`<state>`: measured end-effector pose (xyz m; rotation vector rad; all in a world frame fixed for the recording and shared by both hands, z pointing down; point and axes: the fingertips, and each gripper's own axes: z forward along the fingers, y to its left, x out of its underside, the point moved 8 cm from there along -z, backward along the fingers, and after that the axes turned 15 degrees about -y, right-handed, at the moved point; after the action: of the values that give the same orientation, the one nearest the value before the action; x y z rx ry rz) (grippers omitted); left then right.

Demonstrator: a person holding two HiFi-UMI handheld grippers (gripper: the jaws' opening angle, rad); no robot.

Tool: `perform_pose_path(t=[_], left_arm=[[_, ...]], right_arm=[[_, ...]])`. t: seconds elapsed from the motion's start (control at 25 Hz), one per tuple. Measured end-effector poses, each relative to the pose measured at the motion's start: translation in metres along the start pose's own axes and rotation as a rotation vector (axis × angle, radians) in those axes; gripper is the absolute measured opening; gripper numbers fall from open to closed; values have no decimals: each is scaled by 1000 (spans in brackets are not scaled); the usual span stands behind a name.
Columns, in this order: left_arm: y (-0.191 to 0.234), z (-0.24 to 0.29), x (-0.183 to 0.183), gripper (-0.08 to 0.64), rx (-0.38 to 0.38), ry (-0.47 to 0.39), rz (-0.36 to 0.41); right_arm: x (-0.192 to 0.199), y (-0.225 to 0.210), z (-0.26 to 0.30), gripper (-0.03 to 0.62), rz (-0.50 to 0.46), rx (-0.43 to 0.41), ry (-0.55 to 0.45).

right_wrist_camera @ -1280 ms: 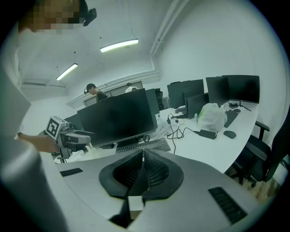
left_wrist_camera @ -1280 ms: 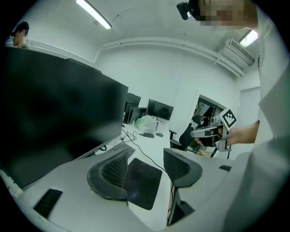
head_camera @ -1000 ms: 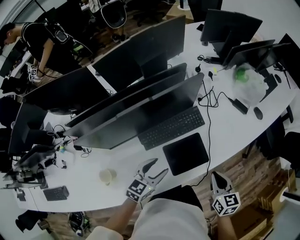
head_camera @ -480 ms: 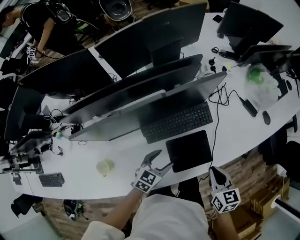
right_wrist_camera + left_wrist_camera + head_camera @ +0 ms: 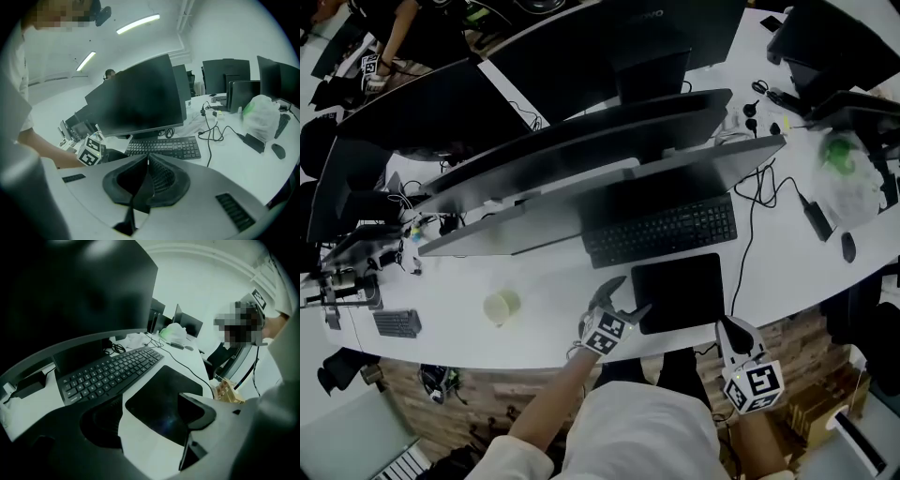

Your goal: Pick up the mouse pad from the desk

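A black rectangular mouse pad [image 5: 680, 291] [image 5: 164, 401] lies flat on the white desk [image 5: 553, 309] in front of a black keyboard [image 5: 661, 231] [image 5: 110, 371]. My left gripper [image 5: 623, 302] [image 5: 150, 416] hovers low over the pad's near left corner; its jaws are opening, with that corner showing in the gap and neither pad touching it. My right gripper [image 5: 736, 337] [image 5: 146, 180] is shut and empty, held off the desk's front edge below the pad's right corner.
A row of dark monitors [image 5: 609, 155] stands behind the keyboard. A cable [image 5: 739, 258] runs down past the pad's right side. A pale cup [image 5: 501, 306] sits left of the left gripper. A plastic bag [image 5: 848, 178] and a mouse [image 5: 848, 247] lie at the far right.
The left gripper has dropped toward the desk and reached the pad's left corner, its jaws spreading wider. The right gripper has drifted a little along the desk edge, staying shut.
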<state>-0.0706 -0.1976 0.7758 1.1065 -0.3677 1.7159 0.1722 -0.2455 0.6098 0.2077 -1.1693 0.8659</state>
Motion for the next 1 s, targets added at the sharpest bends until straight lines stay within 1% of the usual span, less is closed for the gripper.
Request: perform_pose_path(t=[0.12, 0.2, 0.44, 0.6, 0.68, 0.84, 1.0], left_arm=[[2, 16, 12, 403, -21, 36, 12], [2, 25, 18, 405, -25, 66, 30], [4, 50, 25, 428, -38, 109, 48], [6, 62, 35, 437, -40, 155, 71], [8, 65, 37, 437, -47, 163, 76], [7, 68, 39, 419, -85, 165, 104], [4, 69, 40, 404, -107, 157, 107]], right_arm=[[2, -5, 9, 21, -6, -26, 6], [3, -9, 13, 21, -4, -35, 6], [13, -18, 16, 21, 19, -40, 7], [19, -20, 13, 21, 29, -38, 22], [20, -21, 12, 20, 32, -39, 26], [25, -24, 10, 18, 39, -45, 35], [31, -25, 10, 17, 45, -57, 39]])
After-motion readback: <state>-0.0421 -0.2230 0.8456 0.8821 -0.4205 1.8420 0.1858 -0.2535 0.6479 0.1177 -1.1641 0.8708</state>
